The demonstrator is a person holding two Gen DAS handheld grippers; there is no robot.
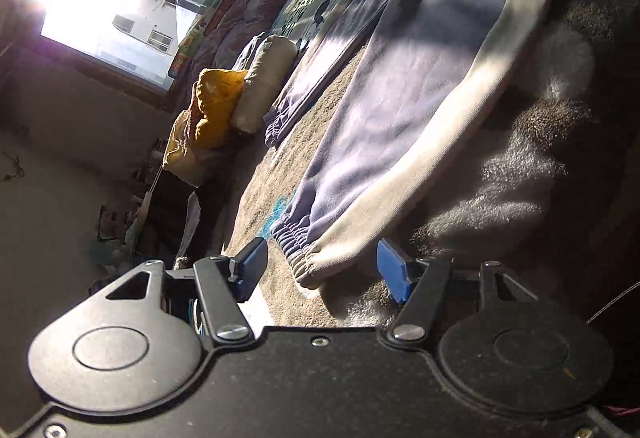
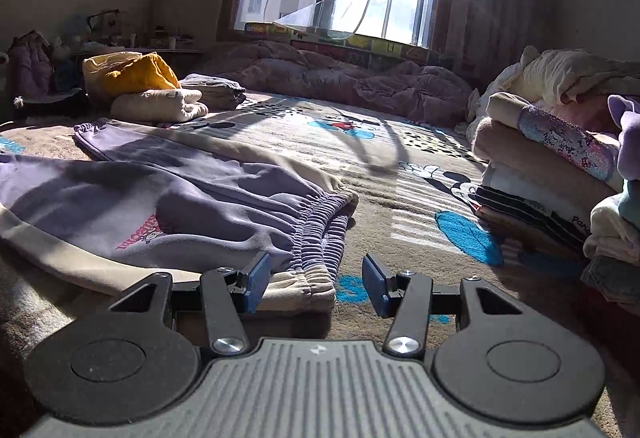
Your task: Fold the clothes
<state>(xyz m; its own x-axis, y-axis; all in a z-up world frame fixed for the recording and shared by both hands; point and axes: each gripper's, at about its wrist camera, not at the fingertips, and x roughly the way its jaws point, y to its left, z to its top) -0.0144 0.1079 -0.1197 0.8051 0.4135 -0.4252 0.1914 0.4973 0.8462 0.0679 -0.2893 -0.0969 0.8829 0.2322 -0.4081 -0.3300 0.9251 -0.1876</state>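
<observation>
Purple sweatpants (image 2: 172,193) are spread flat on the cartoon-print rug (image 2: 400,173), toward its left edge. The left gripper (image 1: 324,270) is held with jaws apart, an ankle cuff (image 1: 308,262) lying between them, unclamped. The right gripper (image 2: 316,284) is likewise parted at the waistband (image 2: 316,238). Folded clothes (image 2: 552,173) are stacked at the rug's right edge.

trousers (image 1: 400,109) waistband cut by top edge | clothes stack (image 2: 560,173) cut at right (lower layers shadowed) | shelf clutter (image 2: 100,37) indistinct
</observation>
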